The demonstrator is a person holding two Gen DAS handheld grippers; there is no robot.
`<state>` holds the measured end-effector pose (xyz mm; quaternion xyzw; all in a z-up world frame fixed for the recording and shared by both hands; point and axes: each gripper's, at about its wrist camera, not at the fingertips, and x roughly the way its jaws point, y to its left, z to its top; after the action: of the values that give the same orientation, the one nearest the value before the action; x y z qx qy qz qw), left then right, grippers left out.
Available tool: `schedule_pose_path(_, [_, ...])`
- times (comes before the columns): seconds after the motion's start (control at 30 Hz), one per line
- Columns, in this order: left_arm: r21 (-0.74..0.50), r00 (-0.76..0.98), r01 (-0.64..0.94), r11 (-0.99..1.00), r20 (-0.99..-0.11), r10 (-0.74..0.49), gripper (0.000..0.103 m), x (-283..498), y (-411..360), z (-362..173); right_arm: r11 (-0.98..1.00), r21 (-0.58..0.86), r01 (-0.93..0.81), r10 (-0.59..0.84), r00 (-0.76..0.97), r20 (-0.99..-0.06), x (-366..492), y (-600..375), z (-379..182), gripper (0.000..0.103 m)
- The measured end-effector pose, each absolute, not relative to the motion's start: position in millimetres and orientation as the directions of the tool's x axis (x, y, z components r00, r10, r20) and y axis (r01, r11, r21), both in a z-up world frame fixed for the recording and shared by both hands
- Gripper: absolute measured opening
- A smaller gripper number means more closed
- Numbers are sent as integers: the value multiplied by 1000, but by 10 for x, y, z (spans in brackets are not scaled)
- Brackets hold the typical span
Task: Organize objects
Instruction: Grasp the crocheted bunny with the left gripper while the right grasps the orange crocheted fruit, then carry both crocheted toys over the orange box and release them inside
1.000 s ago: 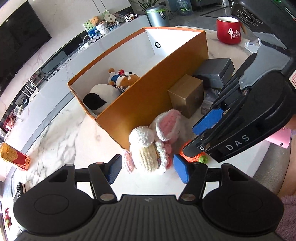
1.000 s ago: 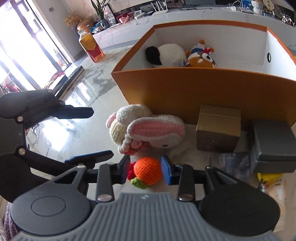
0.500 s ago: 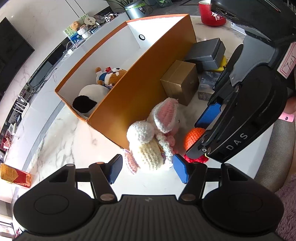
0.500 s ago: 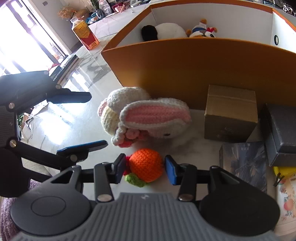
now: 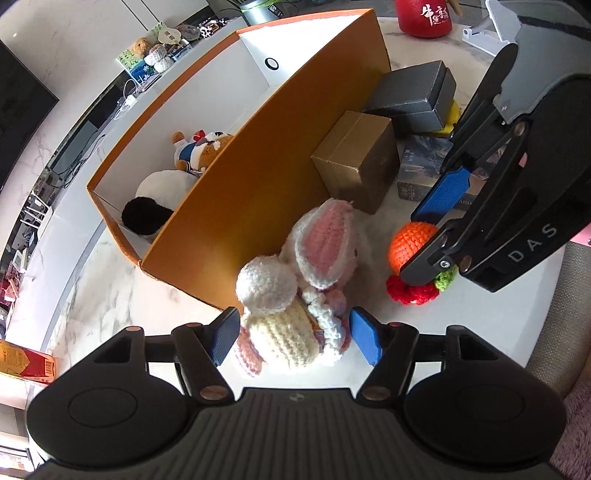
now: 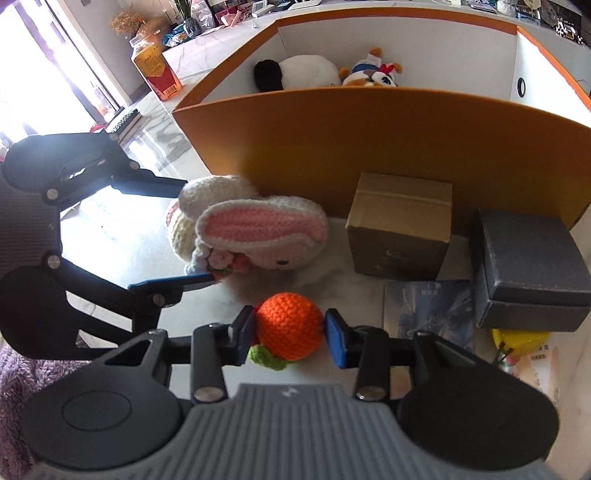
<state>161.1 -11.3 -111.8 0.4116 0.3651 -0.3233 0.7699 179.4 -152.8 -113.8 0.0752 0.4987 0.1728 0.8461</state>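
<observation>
A crocheted white and pink bunny [image 5: 295,291] lies on the marble table beside the orange box [image 5: 258,184]. My left gripper [image 5: 291,338] is open around its cream body, pads just off it. The bunny also shows in the right wrist view [image 6: 255,229]. A crocheted orange fruit [image 6: 290,325] with a green leaf and red base sits between my right gripper's [image 6: 290,332] blue pads, which touch both its sides. The fruit also shows in the left wrist view [image 5: 412,243]. Inside the box lie a black and white plush [image 5: 159,195] and a small dog plush [image 5: 203,146].
A gold carton [image 6: 400,225], a dark grey box [image 6: 528,273], a booklet [image 6: 428,306] and a yellow item [image 6: 517,338] lie in front of the box's wall. A red mug [image 5: 424,16] stands at the far table edge. An orange drink carton [image 6: 153,70] stands far left.
Both grippers have drawn closer to their toys. The right pads have closed in on the orange fruit. The left pads have come around the bunny's body.
</observation>
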Motion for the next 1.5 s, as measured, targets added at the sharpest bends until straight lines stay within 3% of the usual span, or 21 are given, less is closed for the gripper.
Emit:
schedule_pose_path(0.17, [398, 531, 788, 470, -826, -190, 77, 1640, -147, -1175, 927, 306, -218, 374, 442, -815, 1811, -1526, -1157, 44])
schedule_pose_path(0.43, [392, 548, 760, 519, -815, -188, 65, 1628, -141, -1177, 914, 344, -216, 405, 415, -815, 1820, -1547, -1184, 44])
schedule_pose_path(0.7, [400, 592, 721, 566, -780, -203, 61, 1444, -41, -1045, 916, 355, -187, 401, 437, -805, 1774, -1614, -1119, 44])
schedule_pose_path(1.03, [414, 644, 717, 562, -701, -305, 60, 1240, 26, -309, 892, 394, -219, 449, 525, -723, 1657, -1892, -497, 44])
schedule_pose_path(1.23, [446, 666, 725, 525, -648, -369, 60, 1574, -126, 178, 886, 390, -250, 457, 607, -650, 1860, -2091, 53, 44])
schedule_pose_path(1.4, [436, 649, 743, 507, -654, -389, 60, 2057, -315, 353, 902, 359, -239, 420, 674, -608, 2132, -2214, 379, 44])
schedule_pose_path(1.5, [388, 590, 784, 485, -708, -388, 60, 2319, -404, 280, 916, 349, -196, 380, 699, -605, 2373, -2288, 424, 44])
